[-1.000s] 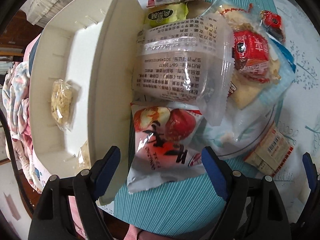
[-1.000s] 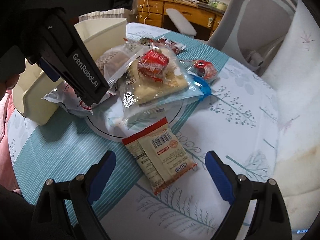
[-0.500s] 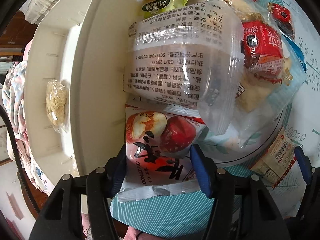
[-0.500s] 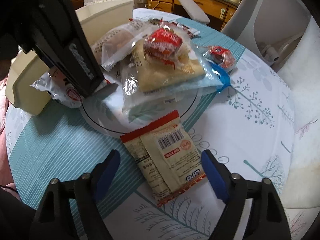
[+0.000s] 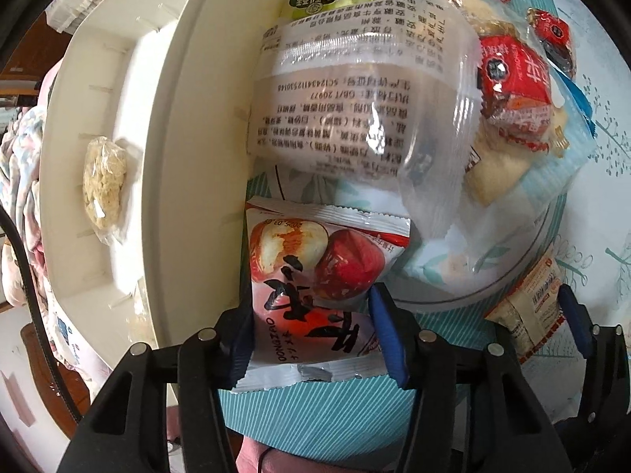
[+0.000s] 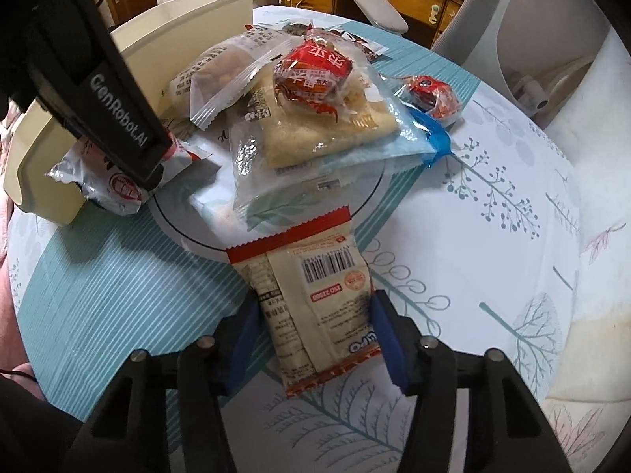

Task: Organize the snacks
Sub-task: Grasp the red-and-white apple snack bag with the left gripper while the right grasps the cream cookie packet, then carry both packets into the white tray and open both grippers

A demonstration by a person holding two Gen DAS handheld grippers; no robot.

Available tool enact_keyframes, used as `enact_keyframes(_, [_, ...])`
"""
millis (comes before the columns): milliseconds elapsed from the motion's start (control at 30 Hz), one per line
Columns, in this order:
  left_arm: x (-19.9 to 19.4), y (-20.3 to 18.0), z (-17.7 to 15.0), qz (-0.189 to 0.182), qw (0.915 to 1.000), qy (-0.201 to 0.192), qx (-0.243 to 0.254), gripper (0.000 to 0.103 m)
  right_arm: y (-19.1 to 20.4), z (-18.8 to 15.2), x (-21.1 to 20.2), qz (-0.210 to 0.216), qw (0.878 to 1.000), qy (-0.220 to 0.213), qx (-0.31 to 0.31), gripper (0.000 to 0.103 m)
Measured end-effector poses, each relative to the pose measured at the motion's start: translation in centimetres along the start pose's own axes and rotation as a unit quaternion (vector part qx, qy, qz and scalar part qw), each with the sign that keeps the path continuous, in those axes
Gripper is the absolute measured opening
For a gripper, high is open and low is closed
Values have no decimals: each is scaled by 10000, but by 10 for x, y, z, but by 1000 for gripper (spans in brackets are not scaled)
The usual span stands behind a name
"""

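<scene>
On a teal-striped tablecloth (image 6: 98,295), my left gripper (image 5: 311,331) clamps both blue pads on the red jujube snack packet (image 5: 315,276), which lies flat beside the cream organizer bin (image 5: 189,157). My right gripper (image 6: 311,339) pinches the cream biscuit packet (image 6: 315,303), barcode up, at the edge of the round glass turntable (image 6: 189,236). Only the left wrist view looks into the bin, where one pale wrapped rice cake (image 5: 103,183) rests against the inner wall. Only the right wrist view takes in the whole pile: a clear printed pastry bag (image 6: 228,75), a red-wrapped sweet (image 6: 315,73) atop a blue-edged cracker bag (image 6: 335,138), and beyond, a grey office chair (image 6: 524,31).
</scene>
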State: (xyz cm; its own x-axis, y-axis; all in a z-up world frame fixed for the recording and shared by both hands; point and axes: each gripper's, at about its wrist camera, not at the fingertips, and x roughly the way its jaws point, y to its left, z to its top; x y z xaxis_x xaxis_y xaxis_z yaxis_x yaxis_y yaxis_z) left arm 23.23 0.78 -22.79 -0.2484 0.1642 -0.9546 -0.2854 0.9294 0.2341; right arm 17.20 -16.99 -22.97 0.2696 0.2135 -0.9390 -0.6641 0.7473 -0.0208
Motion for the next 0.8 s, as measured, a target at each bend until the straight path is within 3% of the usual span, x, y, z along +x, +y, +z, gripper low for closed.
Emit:
enact_keyframes(267, [-15,13,-19,-154,9998,-107,-3,53,-3,-5,-8,330,9978,212,527,50])
enact_keyframes(433, [-31,24,-37,-303,9992,-269,-29,53,-17,-14,-15,754,9888,248,1262,48])
enact_keyframes(800, [-91,42,-74,-869,9925,-856,-6,52,-31,-24,-37,990,9715,281,2137,48])
